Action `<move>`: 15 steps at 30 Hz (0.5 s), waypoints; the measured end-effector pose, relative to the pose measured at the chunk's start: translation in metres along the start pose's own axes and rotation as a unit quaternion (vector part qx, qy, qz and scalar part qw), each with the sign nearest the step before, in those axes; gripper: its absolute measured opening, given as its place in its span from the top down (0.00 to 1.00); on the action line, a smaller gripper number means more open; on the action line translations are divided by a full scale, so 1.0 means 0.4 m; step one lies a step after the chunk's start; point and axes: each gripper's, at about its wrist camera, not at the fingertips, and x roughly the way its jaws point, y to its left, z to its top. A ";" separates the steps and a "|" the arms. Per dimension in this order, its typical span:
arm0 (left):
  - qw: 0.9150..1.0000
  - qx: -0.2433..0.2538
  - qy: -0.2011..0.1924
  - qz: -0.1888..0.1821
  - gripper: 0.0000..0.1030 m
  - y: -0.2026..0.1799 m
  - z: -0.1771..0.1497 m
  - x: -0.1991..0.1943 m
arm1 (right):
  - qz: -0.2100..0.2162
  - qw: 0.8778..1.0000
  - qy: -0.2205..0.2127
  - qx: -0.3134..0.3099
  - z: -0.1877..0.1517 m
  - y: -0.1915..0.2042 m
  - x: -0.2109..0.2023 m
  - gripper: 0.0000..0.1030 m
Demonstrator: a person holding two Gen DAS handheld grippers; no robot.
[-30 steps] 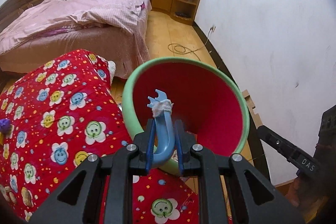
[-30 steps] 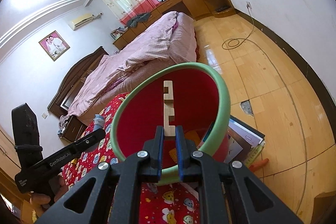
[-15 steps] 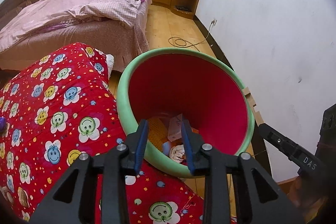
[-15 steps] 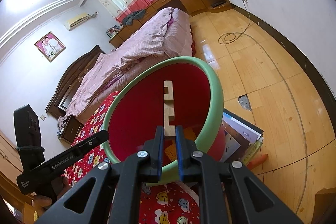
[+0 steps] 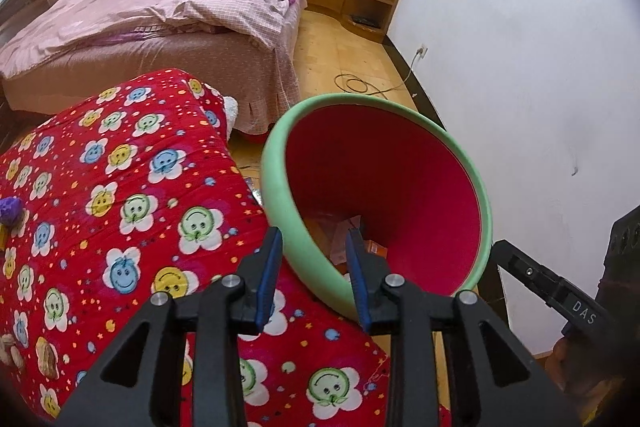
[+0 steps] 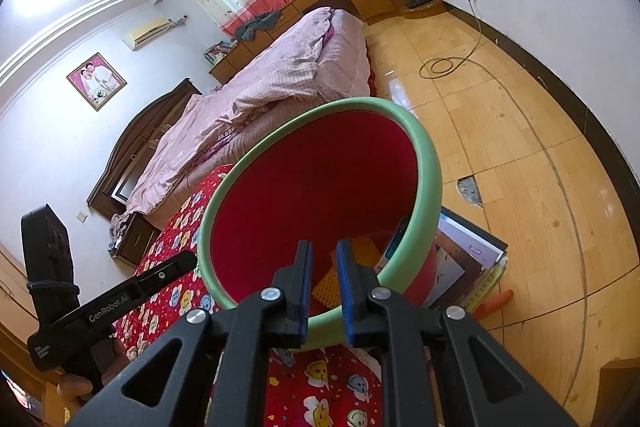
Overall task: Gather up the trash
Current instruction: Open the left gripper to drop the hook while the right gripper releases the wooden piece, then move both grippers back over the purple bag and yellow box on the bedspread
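Note:
A red bin with a green rim stands tilted beside the red flowered quilt, and paper scraps lie at its bottom. My left gripper is open over the bin's near rim with nothing between its fingers. In the right wrist view the same bin rim faces me, with an orange mesh piece inside. My right gripper hangs over the bin mouth, its jaws parting a little with nothing between them. A small purple item and brownish bits lie on the quilt at the left.
A stack of books and an orange stick lie on the wooden floor right of the bin. Beyond the bin are a bed with pink covers and a coiled cable. A white wall runs along the right.
The blue clip with tissue left my left gripper and dropped into the bin, and those jaws opened. The notched wooden piece is gone from my right gripper, whose jaws now show a gap.

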 end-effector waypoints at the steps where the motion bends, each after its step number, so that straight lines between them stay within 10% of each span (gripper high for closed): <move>1: 1.000 -0.004 -0.001 0.000 0.69 0.006 -0.001 -0.005 | 0.000 1.000 -0.001 -0.001 -0.001 0.002 -0.001 0.84; 15: 0.998 -0.054 -0.011 0.017 0.69 0.103 -0.041 -0.075 | 0.007 1.000 -0.006 -0.015 -0.017 0.059 -0.014 0.72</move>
